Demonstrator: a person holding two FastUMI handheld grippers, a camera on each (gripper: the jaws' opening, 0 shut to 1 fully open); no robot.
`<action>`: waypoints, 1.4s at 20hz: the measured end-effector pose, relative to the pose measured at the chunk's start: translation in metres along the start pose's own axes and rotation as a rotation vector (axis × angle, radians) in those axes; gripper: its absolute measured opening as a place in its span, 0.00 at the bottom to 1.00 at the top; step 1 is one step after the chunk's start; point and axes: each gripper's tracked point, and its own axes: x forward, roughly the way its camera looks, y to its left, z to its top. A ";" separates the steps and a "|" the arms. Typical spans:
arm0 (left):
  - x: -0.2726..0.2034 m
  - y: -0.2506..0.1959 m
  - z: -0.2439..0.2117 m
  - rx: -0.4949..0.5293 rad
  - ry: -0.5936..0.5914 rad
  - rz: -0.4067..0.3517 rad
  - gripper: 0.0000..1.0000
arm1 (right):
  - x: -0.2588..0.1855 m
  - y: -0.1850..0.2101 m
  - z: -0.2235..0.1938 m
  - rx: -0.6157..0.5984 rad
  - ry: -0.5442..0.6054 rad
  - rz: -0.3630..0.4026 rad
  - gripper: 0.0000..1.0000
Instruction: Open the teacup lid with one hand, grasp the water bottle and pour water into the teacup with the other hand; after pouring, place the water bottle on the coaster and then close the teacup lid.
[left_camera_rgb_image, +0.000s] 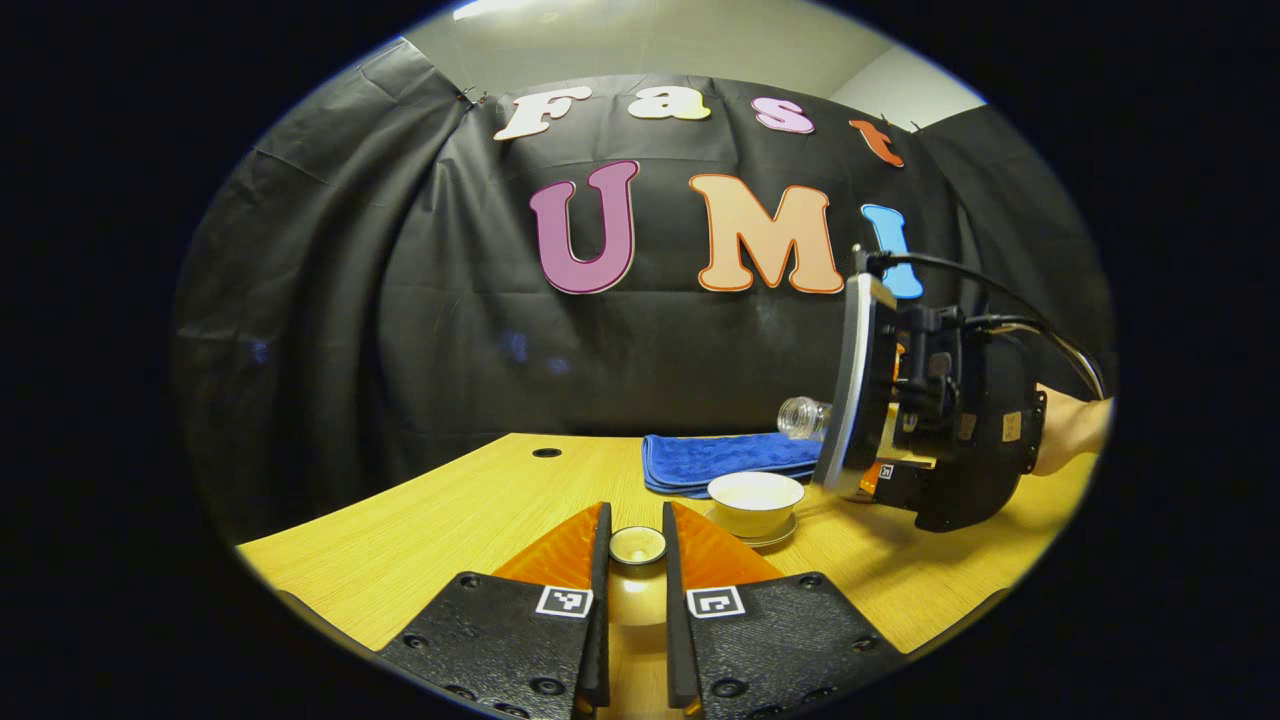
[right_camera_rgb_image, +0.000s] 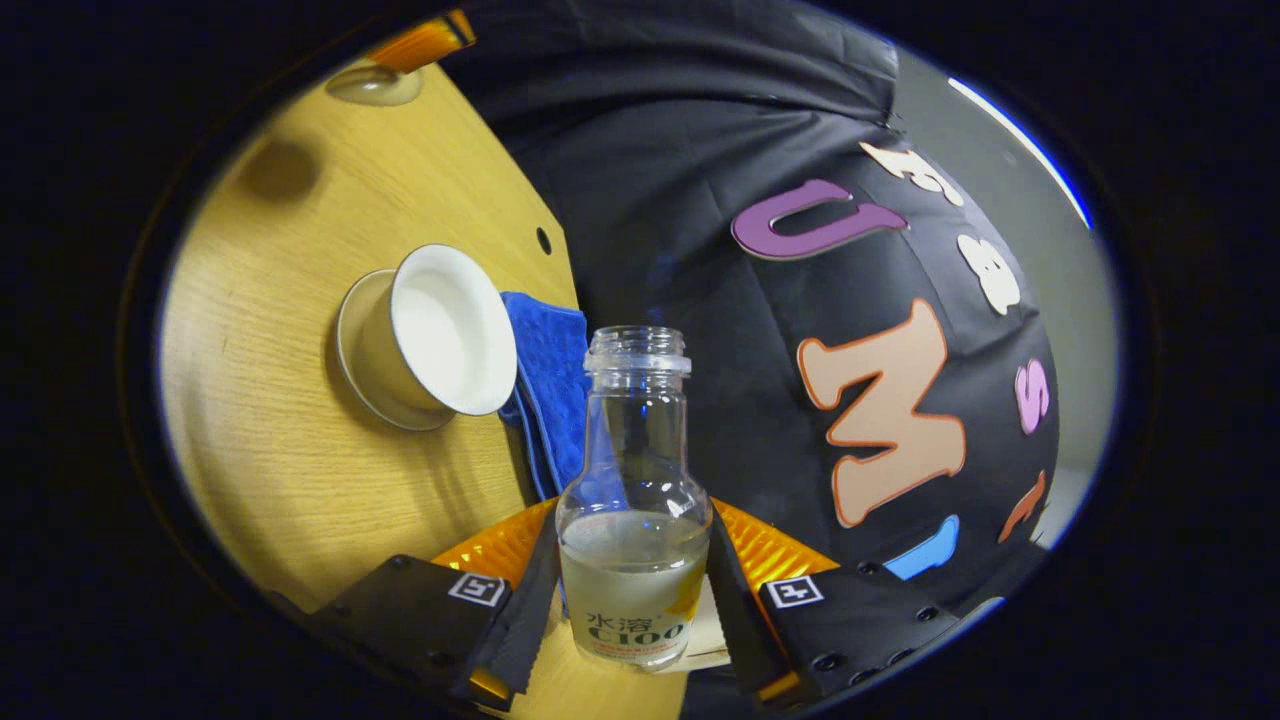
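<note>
Where each tool grips: right (right_camera_rgb_image: 634, 590) on clear glass bottle (right_camera_rgb_image: 634, 500), left (left_camera_rgb_image: 636, 570) seemingly on round lid knob (left_camera_rgb_image: 637, 545).

The left gripper view looks low and level across the table (left_camera_rgb_image: 420, 520) toward the back wall, while the right gripper view, rolled sideways, shares the teacup (left_camera_rgb_image: 755, 503) and blue cloth (right_camera_rgb_image: 548, 390).

The table (right_camera_rgb_image: 270, 450) looks like matt wood; beside the glossy ceramic teacup (right_camera_rgb_image: 430, 335) lies a soft cloth (right_camera_rgb_image: 552, 375); the bottle (right_camera_rgb_image: 635, 500) is clear glass.

Black housing (left_camera_rgb_image: 960, 430), cables, square markers
</note>
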 end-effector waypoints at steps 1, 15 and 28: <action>0.000 0.000 0.001 0.000 0.000 0.000 0.20 | 0.000 -0.006 -0.004 0.081 0.000 0.001 0.79; 0.000 0.001 0.001 0.001 0.002 0.007 0.20 | 0.012 -0.048 -0.058 1.029 -0.073 -0.072 0.77; 0.000 0.002 0.002 0.001 0.002 0.009 0.20 | 0.025 -0.036 -0.076 1.163 -0.066 -0.128 0.77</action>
